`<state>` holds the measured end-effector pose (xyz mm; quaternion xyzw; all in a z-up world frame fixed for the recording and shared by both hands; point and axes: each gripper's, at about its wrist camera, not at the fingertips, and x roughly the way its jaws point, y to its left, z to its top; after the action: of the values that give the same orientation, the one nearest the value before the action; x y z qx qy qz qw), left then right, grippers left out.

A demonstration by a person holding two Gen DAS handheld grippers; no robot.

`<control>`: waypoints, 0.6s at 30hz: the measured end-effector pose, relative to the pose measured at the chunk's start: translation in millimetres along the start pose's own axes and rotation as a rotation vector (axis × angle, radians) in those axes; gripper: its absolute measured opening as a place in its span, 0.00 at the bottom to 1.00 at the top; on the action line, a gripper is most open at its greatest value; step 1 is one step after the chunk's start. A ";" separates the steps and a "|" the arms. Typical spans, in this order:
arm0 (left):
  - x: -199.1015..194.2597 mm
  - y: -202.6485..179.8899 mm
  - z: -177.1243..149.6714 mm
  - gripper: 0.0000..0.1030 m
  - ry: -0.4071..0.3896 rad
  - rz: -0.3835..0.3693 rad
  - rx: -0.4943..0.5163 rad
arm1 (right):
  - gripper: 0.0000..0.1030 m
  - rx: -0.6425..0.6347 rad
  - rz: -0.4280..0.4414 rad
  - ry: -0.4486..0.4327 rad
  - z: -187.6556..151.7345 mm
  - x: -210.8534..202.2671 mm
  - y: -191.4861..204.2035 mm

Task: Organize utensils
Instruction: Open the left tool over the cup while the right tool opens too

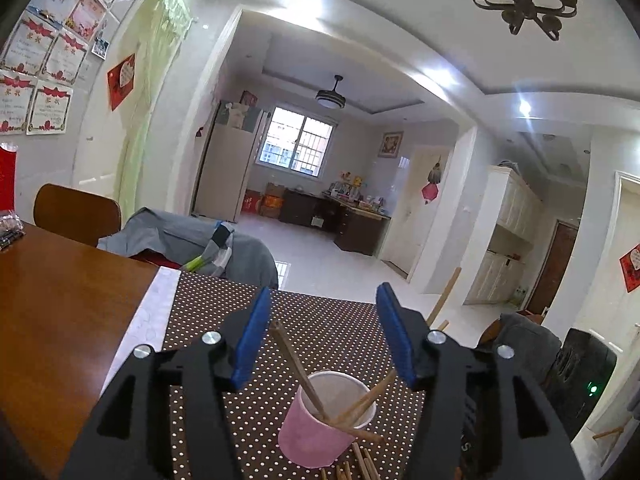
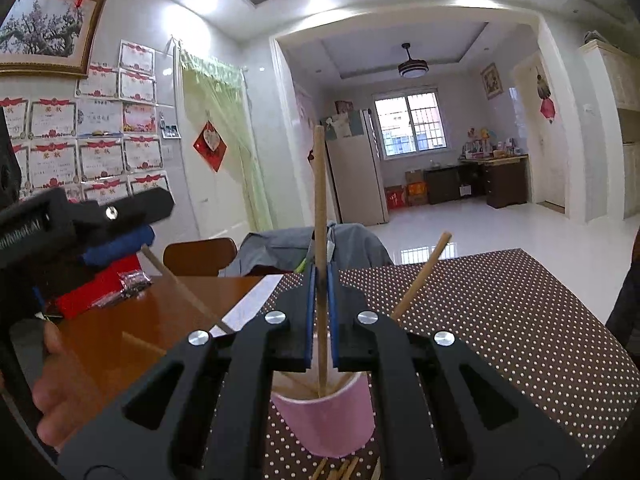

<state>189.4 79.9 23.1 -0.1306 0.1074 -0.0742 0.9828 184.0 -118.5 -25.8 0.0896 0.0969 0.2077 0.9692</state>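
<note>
On the dotted cloth (image 1: 320,332) of the table (image 1: 60,300) stands one pink cup (image 1: 320,432) holding about three chopsticks (image 1: 298,368). The left claw (image 1: 324,332) gapes empty above it; the right claw (image 2: 320,300) pinches one upright chopstick (image 2: 319,200), its tip inside the cup. More sticks (image 1: 360,464) lie beside the cup's base.

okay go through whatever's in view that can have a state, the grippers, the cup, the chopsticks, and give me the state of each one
left gripper: open, nothing between the pads.
right gripper: shut on an upright chopstick.
pink cup: upright on the dotted mat, holding chopsticks.
loose chopsticks: lying on the mat beside the cup.
</note>
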 end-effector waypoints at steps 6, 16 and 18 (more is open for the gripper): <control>-8.3 -1.7 0.2 0.58 -0.010 0.005 0.003 | 0.08 0.012 -0.017 0.027 -3.6 -4.8 -1.8; -39.0 -7.4 4.7 0.59 -0.059 0.049 0.044 | 0.47 0.002 -0.033 -0.007 1.9 -32.8 5.6; -47.2 -9.2 4.6 0.59 -0.067 0.062 0.058 | 0.47 -0.002 -0.036 -0.009 3.1 -38.6 5.9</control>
<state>143.8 80.4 39.0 -0.1012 0.0763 -0.0422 0.9910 147.9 -129.9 -15.7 0.0881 0.0938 0.1900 0.9733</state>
